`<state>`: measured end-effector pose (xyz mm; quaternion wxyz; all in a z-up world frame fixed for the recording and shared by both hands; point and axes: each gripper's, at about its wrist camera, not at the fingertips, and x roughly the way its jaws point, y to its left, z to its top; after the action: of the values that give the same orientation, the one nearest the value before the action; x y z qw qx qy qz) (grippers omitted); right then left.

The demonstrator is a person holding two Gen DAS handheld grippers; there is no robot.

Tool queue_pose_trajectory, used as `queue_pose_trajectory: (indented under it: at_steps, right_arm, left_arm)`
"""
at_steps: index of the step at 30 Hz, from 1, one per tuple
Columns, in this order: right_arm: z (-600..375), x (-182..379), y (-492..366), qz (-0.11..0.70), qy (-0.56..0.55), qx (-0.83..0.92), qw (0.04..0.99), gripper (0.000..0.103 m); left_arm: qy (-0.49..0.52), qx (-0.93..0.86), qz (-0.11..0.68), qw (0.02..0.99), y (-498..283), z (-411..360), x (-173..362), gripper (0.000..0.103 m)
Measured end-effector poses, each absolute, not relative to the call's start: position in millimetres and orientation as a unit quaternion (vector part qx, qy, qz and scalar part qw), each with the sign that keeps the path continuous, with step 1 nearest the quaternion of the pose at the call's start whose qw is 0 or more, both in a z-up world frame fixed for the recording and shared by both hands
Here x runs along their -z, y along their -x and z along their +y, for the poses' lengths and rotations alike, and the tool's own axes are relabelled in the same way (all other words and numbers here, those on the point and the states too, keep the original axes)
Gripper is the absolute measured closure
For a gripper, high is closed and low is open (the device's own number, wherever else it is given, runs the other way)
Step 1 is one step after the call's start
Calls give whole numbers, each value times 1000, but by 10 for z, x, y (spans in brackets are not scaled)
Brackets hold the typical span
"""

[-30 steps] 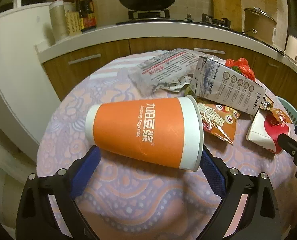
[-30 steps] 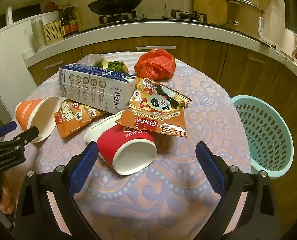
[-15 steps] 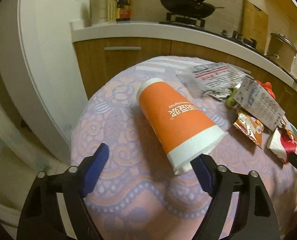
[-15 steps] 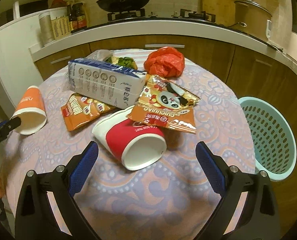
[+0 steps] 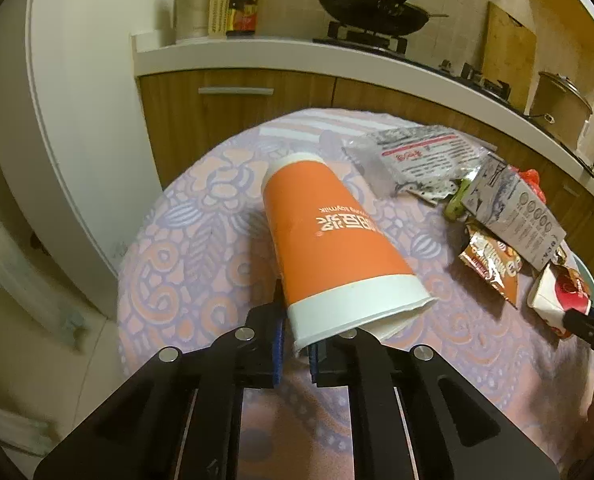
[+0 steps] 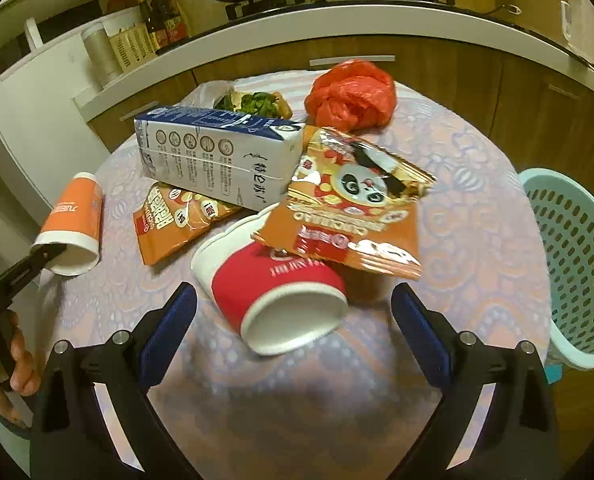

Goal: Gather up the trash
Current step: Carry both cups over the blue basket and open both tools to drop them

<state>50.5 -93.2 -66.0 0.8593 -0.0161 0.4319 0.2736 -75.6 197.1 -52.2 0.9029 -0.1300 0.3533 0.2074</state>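
An orange paper cup [image 5: 333, 240] lies on its side on the round table [image 5: 185, 248], mouth toward me. My left gripper [image 5: 295, 354] is shut on the cup's white rim. The cup also shows at the left of the right wrist view [image 6: 73, 224]. My right gripper [image 6: 293, 340] is open, its fingers either side of a red paper cup [image 6: 273, 288] lying on its side, apart from it. A panda snack bag [image 6: 357, 208] rests on the red cup. A milk carton [image 6: 217, 156], an orange snack bag [image 6: 173, 224] and a red plastic bag [image 6: 351, 98] lie behind.
A teal perforated basket [image 6: 573, 264] stands off the table's right edge. A clear wrapper [image 5: 417, 156] and food scraps [image 6: 253, 102] lie at the table's far side. Kitchen cabinets and a counter with a wok [image 5: 377, 8] curve behind. A white appliance [image 5: 57, 120] stands left.
My left gripper has swung round the orange cup to its mouth and closed on its rim. My right gripper has moved closer to the red cup and stayed open.
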Motion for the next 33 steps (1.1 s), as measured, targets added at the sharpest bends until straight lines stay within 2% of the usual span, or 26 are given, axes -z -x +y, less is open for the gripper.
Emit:
queue_pose_trajectory:
  at_steps: [1,3,9,22,33]
  right_arm:
    - [-889,654,-497,429,21,-279,859,17]
    - [-815,654,-474,431,30,-286,855,33]
    - [-780,582,-318,416,25,-307,856,40]
    - [-976,-120,10,326,12,-316,891,41]
    - [-2014,-416,-331,295,-34,-211,931,41]
  left_arm:
    - [130,-205,350,905,764,1956,499,98]
    - [130,-198,345,908,772,1919,454,100]
    - [131,-178,330,918,779,1773,350,102]
    - [108,-127,242,956,801,1264,-334,102]
    - [82,-7,235,968,82,275,-604,102]
